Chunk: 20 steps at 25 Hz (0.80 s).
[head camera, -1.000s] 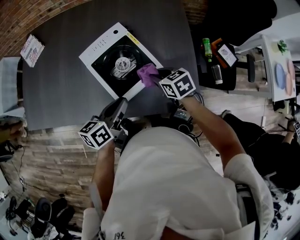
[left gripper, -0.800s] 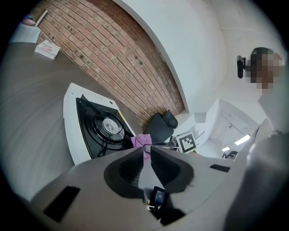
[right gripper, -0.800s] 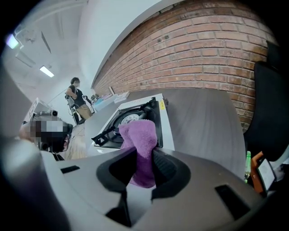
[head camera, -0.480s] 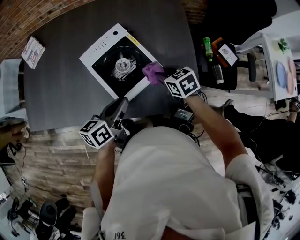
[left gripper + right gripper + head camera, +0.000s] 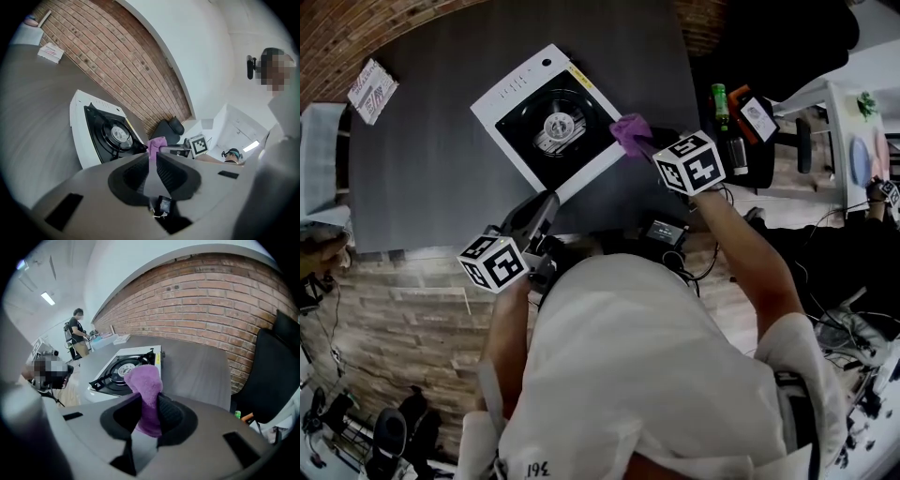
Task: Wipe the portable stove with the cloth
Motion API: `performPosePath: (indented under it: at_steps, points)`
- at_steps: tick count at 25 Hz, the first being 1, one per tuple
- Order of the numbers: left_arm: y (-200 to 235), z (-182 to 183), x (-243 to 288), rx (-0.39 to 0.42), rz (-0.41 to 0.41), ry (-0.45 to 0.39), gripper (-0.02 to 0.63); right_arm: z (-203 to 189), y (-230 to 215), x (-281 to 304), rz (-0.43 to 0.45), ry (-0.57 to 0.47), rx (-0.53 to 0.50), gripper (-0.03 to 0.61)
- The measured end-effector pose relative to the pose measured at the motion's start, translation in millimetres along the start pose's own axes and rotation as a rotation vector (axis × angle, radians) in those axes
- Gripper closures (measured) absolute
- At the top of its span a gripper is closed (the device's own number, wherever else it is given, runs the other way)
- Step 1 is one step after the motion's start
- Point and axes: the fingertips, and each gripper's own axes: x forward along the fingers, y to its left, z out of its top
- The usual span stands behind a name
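The portable stove (image 5: pixel 517 94) is white with a black top and a round burner, and lies skewed on the dark table (image 5: pixel 422 178). My right gripper (image 5: pixel 642 145) is shut on a purple cloth (image 5: pixel 630 129), which sits at the stove's right corner. In the right gripper view the cloth (image 5: pixel 146 385) stands up between the jaws of the right gripper (image 5: pixel 149 401), with the stove (image 5: pixel 123 369) just beyond. My left gripper (image 5: pixel 539 208) hovers near the table's front edge, short of the stove. Its jaws (image 5: pixel 151 158) are shut and hold nothing; the stove (image 5: pixel 101 133) and cloth (image 5: pixel 157 142) lie ahead.
A small printed packet (image 5: pixel 373 89) lies at the table's far left. To the right of the table stand a black chair (image 5: pixel 745 56), a green bottle (image 5: pixel 717 98) and a small device (image 5: pixel 757 116). A person (image 5: pixel 77 331) stands far off.
My right gripper has carried the cloth along the stove's front edge to the right, out to its right corner. The left gripper has barely moved.
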Motion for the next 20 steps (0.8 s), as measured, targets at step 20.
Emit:
performPosePath:
  at_steps: [20]
  points:
    - [37,25,-34,-0.029,0.012,-0.065,0.555,150,63,83,0.113,-0.073,-0.102,0.482]
